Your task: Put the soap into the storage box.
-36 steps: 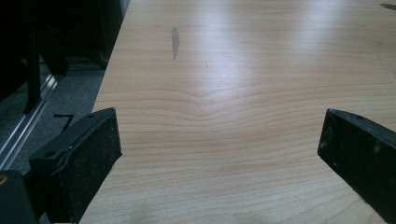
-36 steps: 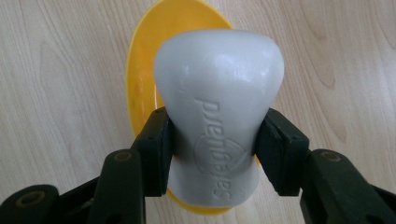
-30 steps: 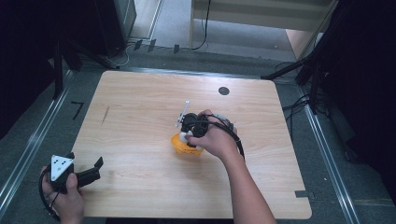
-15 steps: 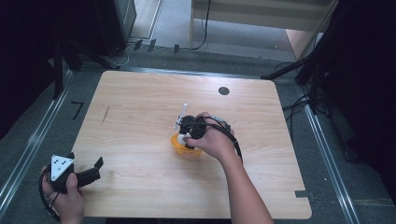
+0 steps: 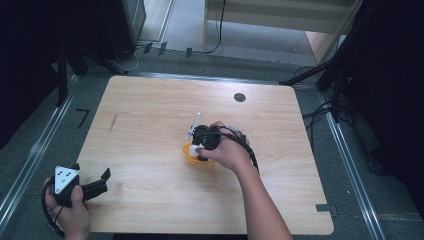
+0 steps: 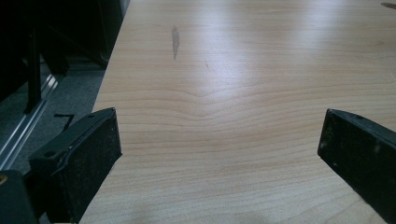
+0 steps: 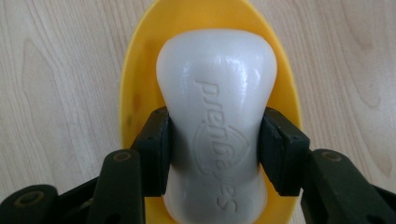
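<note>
At the near left corner of the pale wooden tabletop (image 5: pixel 150 115), the left gripper (image 5: pixel 97 186) rests with its fingers (image 6: pixel 88 149) spread wide, nothing between them. Near the tabletop's middle, the right gripper (image 7: pixel 215 154) has its fingers (image 7: pixel 156 144) clamped on a white waisted bar of soap (image 7: pixel 217 116) lying in an oval yellow plastic dish (image 7: pixel 135 93).

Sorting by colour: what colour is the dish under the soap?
Yellow dish, clearest in the right gripper view.

right hand (image 5: pixel 227 150): shifted a touch nearer and leftward over the yellow dish (image 5: pixel 192 156)
soap bar (image 7: pixel 215 116): lower over dish
</note>
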`<state>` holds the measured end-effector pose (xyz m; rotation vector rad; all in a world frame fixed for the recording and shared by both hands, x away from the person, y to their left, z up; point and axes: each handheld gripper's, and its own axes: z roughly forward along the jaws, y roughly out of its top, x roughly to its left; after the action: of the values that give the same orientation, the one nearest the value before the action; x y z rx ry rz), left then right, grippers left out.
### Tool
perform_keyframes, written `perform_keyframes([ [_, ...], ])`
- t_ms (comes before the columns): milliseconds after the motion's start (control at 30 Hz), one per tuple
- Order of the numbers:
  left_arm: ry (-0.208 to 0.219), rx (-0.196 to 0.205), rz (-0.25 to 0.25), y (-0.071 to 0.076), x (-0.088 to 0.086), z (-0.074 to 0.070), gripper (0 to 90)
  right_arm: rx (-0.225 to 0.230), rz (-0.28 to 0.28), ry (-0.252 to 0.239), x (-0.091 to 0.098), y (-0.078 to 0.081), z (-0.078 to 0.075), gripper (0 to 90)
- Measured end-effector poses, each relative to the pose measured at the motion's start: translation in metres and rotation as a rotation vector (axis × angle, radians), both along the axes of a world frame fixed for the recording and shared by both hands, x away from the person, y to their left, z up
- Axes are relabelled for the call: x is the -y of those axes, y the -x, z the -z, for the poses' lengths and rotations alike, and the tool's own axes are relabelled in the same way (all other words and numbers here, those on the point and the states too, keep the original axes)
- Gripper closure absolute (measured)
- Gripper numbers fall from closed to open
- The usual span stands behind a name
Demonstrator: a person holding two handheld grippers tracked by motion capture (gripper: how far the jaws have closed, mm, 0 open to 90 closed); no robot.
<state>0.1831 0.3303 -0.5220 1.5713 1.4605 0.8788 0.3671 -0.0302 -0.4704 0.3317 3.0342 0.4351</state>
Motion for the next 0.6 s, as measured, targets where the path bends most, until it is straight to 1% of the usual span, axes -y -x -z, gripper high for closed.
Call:
perform_keyframes([
  [33,0.0,0.0,0.0,0.0,0.0,0.0,0.0,-0.001,-0.006,0.005,-0.001,0.0,0.001,50.6],
  [133,0.0,0.0,0.0,0.0,0.0,0.0,0.0,-0.007,0.004,0.001,-0.001,0.0,0.001,49.9],
  [200,0.0,0.001,0.0,0.0,0.0,0.0,0.0,-0.015,0.016,-0.011,0.0,0.0,0.0,48.2],
  [267,0.001,0.001,0.001,0.0,0.0,0.0,0.0,-0.015,0.015,-0.03,0.002,-0.001,-0.002,46.9],
  [333,0.001,0.002,0.001,0.0,0.0,0.0,0.0,-0.019,0.039,-0.042,0.005,0.0,-0.006,44.3],
  [367,0.0,0.001,0.0,0.0,0.0,0.0,0.0,-0.01,0.041,-0.048,0.006,0.0,-0.008,44.1],
  [467,0.0,0.002,0.001,0.0,0.0,0.0,0.0,-0.016,0.058,-0.073,0.013,-0.001,-0.012,43.7],
  [533,0.0,0.001,0.001,0.0,0.0,0.0,0.0,-0.02,0.066,-0.081,0.016,-0.001,-0.014,43.7],
  [600,-0.001,0.002,0.001,0.0,0.0,0.0,0.0,-0.013,0.071,-0.086,0.02,-0.001,-0.016,43.1],
])
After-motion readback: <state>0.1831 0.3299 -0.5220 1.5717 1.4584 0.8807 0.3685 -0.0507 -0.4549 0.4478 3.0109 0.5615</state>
